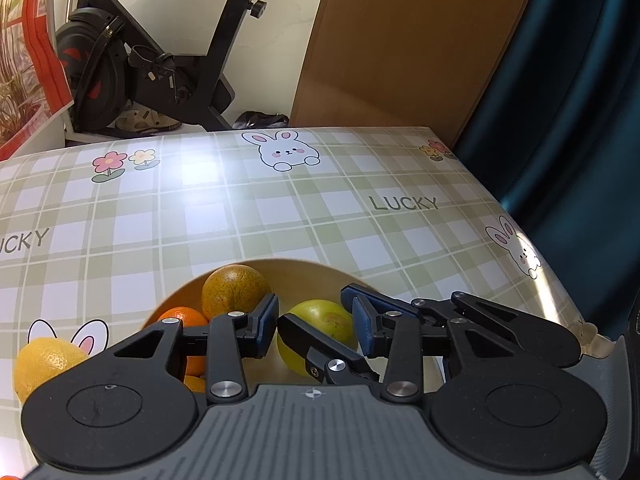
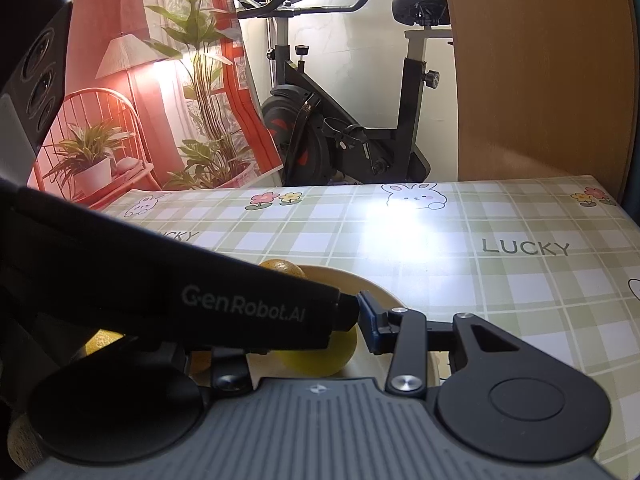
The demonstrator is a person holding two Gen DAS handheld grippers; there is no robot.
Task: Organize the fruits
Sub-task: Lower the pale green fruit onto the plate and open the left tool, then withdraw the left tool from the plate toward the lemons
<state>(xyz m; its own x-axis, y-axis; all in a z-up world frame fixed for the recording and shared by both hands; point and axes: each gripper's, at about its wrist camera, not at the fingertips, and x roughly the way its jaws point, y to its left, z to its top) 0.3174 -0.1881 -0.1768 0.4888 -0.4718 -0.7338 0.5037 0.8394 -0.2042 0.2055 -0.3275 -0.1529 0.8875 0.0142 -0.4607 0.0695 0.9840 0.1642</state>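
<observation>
A cream bowl (image 1: 288, 262) (image 2: 360, 280) on the checked tablecloth holds a mottled orange (image 1: 234, 290) (image 2: 282, 267), a small mandarin (image 1: 180, 316) and a yellow-green fruit (image 1: 328, 316) (image 2: 320, 360). My left gripper (image 1: 315, 316) points down into the bowl, its blue pads (image 1: 362, 320) against both sides of the yellow-green fruit. My right gripper (image 2: 320, 320) reaches in crosswise. One of its fingers (image 1: 316, 344) lies across the fruit's near face. Its other pad (image 2: 368, 320) stands a sliver off the fruit. The left tool's housing (image 2: 200, 304) hides the rest. A lemon (image 1: 44, 360) (image 2: 102, 340) lies outside the bowl on the left.
The table's right edge (image 1: 540, 264) runs close beside the bowl, with a dark blue curtain (image 1: 580, 120) past it. Beyond the far edge stand an exercise bike (image 2: 340, 136) and a wooden panel (image 1: 400, 48). Bare tablecloth (image 1: 280, 200) stretches behind the bowl.
</observation>
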